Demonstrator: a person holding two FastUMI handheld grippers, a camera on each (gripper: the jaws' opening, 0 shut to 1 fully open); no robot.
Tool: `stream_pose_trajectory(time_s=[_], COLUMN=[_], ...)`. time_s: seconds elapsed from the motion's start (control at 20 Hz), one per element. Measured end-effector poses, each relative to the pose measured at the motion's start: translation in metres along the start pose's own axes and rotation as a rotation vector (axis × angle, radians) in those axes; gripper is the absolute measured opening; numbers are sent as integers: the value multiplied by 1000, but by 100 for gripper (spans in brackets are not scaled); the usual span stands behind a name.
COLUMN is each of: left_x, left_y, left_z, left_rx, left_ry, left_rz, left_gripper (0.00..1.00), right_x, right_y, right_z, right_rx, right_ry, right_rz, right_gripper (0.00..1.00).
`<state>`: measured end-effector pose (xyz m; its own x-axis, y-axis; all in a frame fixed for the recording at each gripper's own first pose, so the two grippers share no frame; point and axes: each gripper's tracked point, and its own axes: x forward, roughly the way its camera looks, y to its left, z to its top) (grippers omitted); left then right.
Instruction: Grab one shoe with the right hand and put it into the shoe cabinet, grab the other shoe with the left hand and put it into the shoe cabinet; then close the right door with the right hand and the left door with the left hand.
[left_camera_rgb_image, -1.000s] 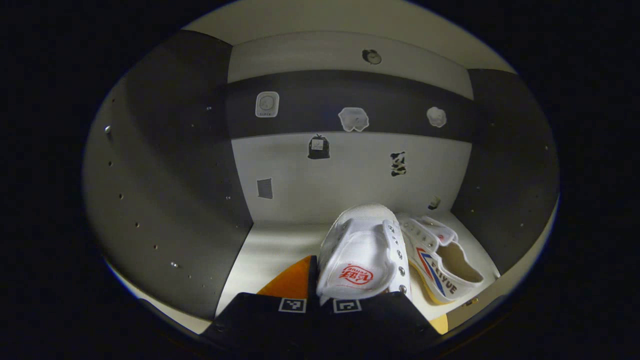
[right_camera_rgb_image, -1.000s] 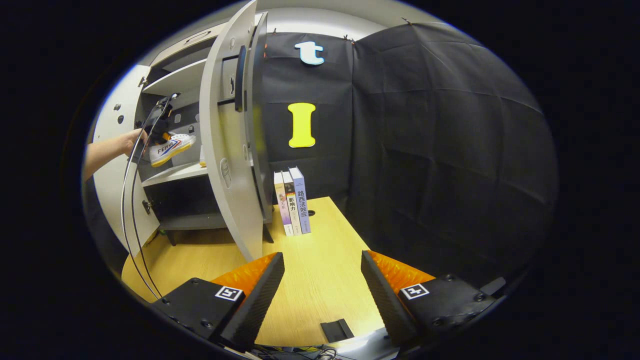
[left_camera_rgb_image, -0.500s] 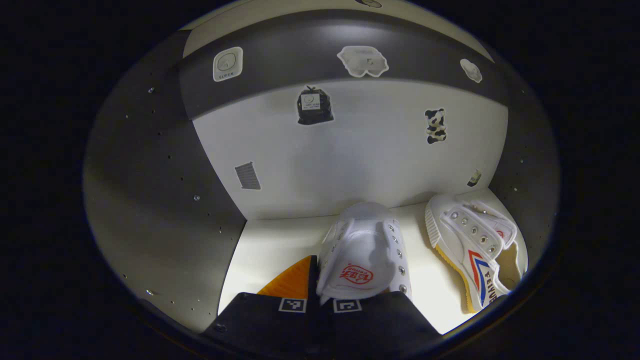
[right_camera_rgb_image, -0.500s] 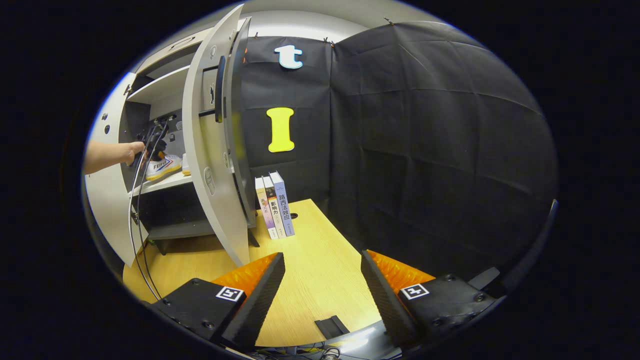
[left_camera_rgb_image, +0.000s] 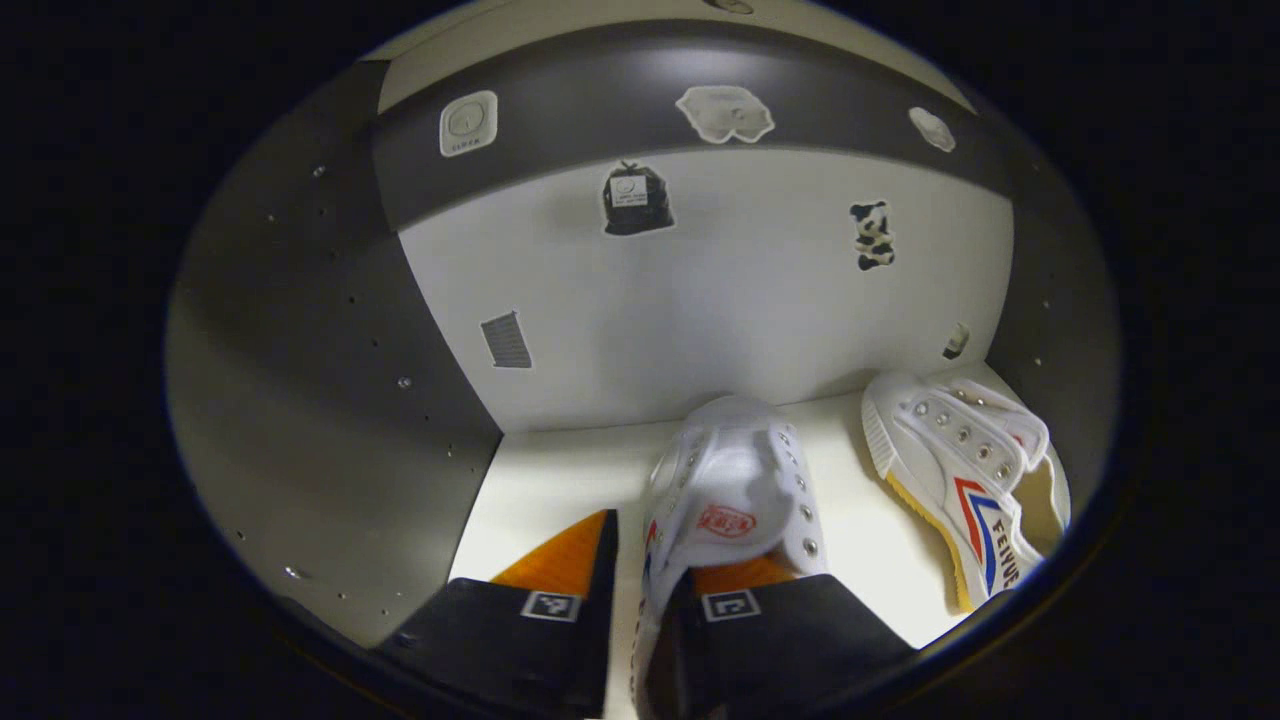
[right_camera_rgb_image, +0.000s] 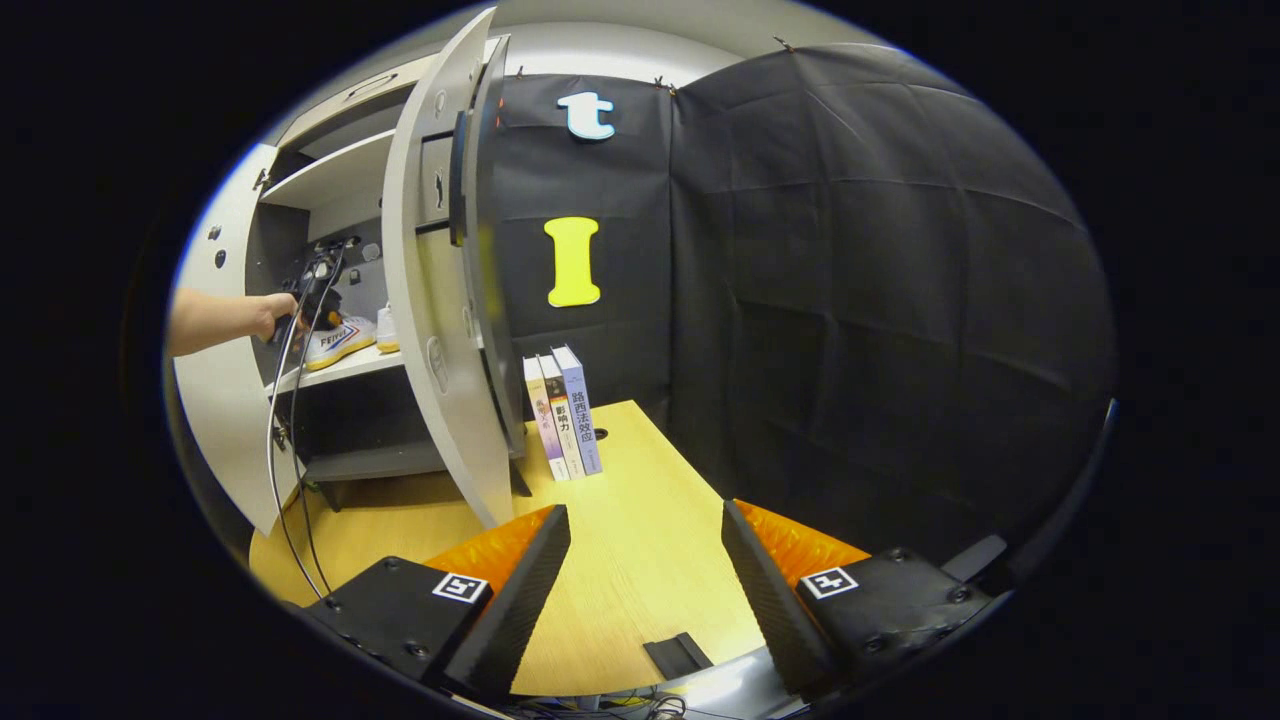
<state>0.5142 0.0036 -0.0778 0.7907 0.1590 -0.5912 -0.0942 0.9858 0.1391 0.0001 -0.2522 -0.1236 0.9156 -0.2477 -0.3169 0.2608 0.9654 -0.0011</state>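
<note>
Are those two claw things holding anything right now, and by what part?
The left gripper straddles a white shoe's heel-side wall; whether it presses cannot be told. The right gripper is open, holding nothing.

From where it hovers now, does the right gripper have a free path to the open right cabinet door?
Probably yes. The right gripper hangs open over the bare wooden table, and the open grey right cabinet door stands ahead to its left. The three upright books stand beside that door, not across the path.

2 white shoes (left_camera_rgb_image: 735, 490) (left_camera_rgb_image: 965, 470) on cabinet shelf (left_camera_rgb_image: 560, 470), doors open.
</note>
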Motion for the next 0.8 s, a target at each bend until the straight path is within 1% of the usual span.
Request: stream_pose_trajectory(time_s=[0.15, 0.2, 0.25, 0.3, 0.45, 0.7, 0.8], left_x=[-39, -53, -73, -90, -146, -239, -271], left_y=[8, 8, 8, 7, 2, -7, -6], left_z=[2, 2, 0, -1, -7, -38, -55], left_rx=[52, 59, 65, 71, 71, 9, -15], left_ry=[-79, -105, -133, -163, -255, -378, -413], left_rz=[10, 1, -10, -22, -55, -110, -108], left_gripper=[78, 94, 100, 96, 96, 96, 96], right_x=[5, 8, 10, 14, 21, 29, 31], right_y=[11, 14, 17, 20, 26, 27, 28], right_z=[10, 15, 19, 24, 39, 74, 88], right_rx=[-4, -7, -11, -15, -34, -28, -17], right_ry=[-16, -22, -29, -37, -61, -114, -134], right_rz=[46, 62, 78, 93, 132, 164, 175], right_gripper=[97, 97, 97, 97, 97, 97, 97])
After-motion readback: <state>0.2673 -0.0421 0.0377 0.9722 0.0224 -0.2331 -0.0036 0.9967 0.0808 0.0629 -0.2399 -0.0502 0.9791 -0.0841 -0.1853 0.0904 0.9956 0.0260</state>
